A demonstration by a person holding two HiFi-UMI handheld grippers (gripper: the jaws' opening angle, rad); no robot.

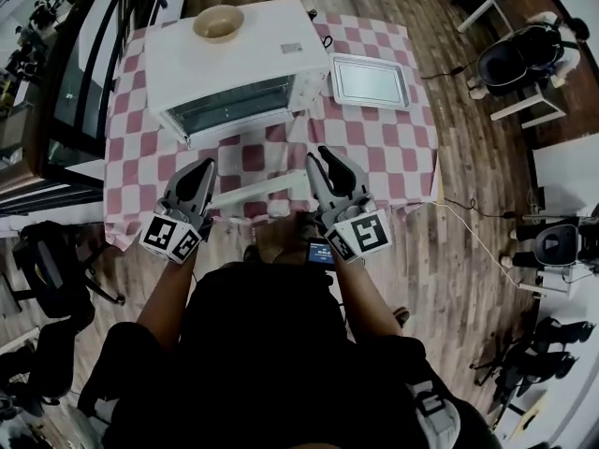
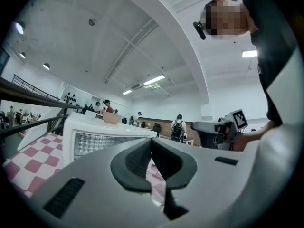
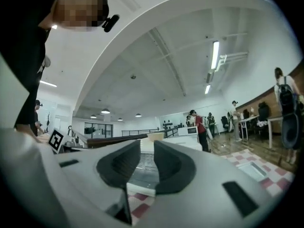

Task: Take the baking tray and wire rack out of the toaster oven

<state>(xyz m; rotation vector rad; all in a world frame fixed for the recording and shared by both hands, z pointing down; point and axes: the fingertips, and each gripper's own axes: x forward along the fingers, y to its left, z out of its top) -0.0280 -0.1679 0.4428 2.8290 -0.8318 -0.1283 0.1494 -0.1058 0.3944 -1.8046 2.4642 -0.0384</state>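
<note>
A white toaster oven (image 1: 234, 59) stands on the checked table (image 1: 402, 148), its glassy front (image 1: 229, 108) towards me. A white bar (image 1: 257, 190) lies parallel in front of it; it looks like the handle of the let-down door. The metal baking tray (image 1: 370, 80) lies flat on the table right of the oven. No wire rack shows clearly in any view. My left gripper (image 1: 206, 165) (image 2: 151, 144) hovers at the table's near edge, shut and empty. My right gripper (image 1: 324, 154) (image 3: 147, 148) hovers beside it, open with nothing between the jaws, aimed at the oven front (image 3: 142, 170).
A tan bowl (image 1: 218, 22) sits on top of the oven. A black cable (image 1: 326, 40) trails off behind the oven. A dark railing (image 1: 89, 54) runs along the table's left side. Chairs (image 1: 524, 54) stand on the wooden floor at the right. People stand in the far room (image 2: 178, 127).
</note>
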